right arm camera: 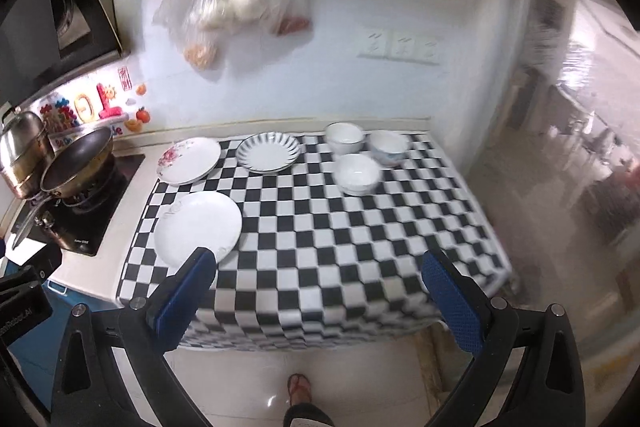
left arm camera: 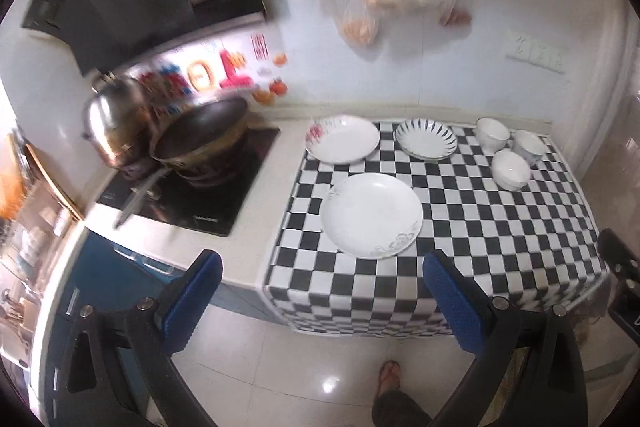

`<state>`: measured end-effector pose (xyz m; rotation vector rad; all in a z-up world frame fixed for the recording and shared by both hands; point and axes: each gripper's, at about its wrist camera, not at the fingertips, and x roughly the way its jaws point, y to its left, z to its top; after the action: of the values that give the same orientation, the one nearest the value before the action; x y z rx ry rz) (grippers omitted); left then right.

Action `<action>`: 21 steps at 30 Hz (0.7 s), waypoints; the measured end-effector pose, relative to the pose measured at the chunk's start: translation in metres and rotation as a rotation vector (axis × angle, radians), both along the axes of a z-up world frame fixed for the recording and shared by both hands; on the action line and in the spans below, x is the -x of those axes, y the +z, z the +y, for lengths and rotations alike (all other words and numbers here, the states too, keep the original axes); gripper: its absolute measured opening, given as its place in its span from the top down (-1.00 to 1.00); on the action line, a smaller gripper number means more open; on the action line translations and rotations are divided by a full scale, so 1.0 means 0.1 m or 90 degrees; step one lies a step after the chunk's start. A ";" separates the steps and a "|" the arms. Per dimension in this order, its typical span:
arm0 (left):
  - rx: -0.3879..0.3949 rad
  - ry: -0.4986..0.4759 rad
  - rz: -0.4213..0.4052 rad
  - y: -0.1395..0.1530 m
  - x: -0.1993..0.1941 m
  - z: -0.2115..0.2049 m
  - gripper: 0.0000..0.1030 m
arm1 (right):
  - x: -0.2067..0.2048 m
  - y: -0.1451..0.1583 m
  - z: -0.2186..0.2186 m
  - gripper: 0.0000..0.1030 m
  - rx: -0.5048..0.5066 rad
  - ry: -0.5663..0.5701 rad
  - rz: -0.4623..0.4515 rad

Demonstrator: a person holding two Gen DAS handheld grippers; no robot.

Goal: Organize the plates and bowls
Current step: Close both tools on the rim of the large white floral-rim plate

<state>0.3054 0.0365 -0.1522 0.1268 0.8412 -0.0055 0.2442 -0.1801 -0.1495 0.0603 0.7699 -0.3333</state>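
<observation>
**Both grippers poised, no dish yet picked**

Blue-padded fingers [left arm camera: 452,303] frame each wrist view: the left gripper [left arm camera: 320,303] and the right gripper [right arm camera: 320,303] both stand wide open and hold nothing, hanging over the floor short of the cloth's front edge.

All dishes lie apart on the checkered cloth [right arm camera: 340,247], which serves as the landmark. By size: the plain white plate [left arm camera: 371,215] sits at the cloth's front left, nearest the grippers. The flowered plate [left arm camera: 342,139] lies at the back left corner, partly off the cloth toward the stove [left arm camera: 200,187]. The striped plate [left arm camera: 426,139] rests at the back middle. Three bowls [right arm camera: 358,173] cluster at the back right, just beside one another.

Judging by the layout, sorting has not begun; the step in hand looks like the approach. A sensible next move is to close on the plain plate's rim, which calls for a low, shallow angle so a finger slips under the thin edge without sliding the plate.
</observation>
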 end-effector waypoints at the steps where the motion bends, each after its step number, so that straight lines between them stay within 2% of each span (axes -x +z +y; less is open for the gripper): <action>1: -0.003 0.004 0.024 -0.14 -0.23 -0.02 -0.99 | -0.21 -0.10 -0.02 -1.00 -0.007 0.009 0.011; 6: 0.016 0.032 0.115 -0.68 -1.09 -0.04 -0.97 | -1.40 -0.76 -0.14 -1.00 -0.052 0.072 0.097; 11: 0.022 0.052 0.181 -1.20 -1.83 -0.06 -0.93 | -2.33 -1.44 -0.12 -1.00 -0.067 0.128 0.185; 14: 0.023 0.063 0.233 -1.54 -2.18 -0.04 -0.89 | -2.71 -1.79 -0.10 -1.00 -0.107 0.153 0.233; 21: 0.072 0.073 0.318 -2.03 -2.62 0.11 -0.63 | -3.29 -2.50 0.03 -1.00 -0.231 0.179 0.344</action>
<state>0.5677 0.0477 -0.3551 -0.0332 1.3437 0.0247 0.5736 -0.1774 -0.3995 0.2071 1.3525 0.0704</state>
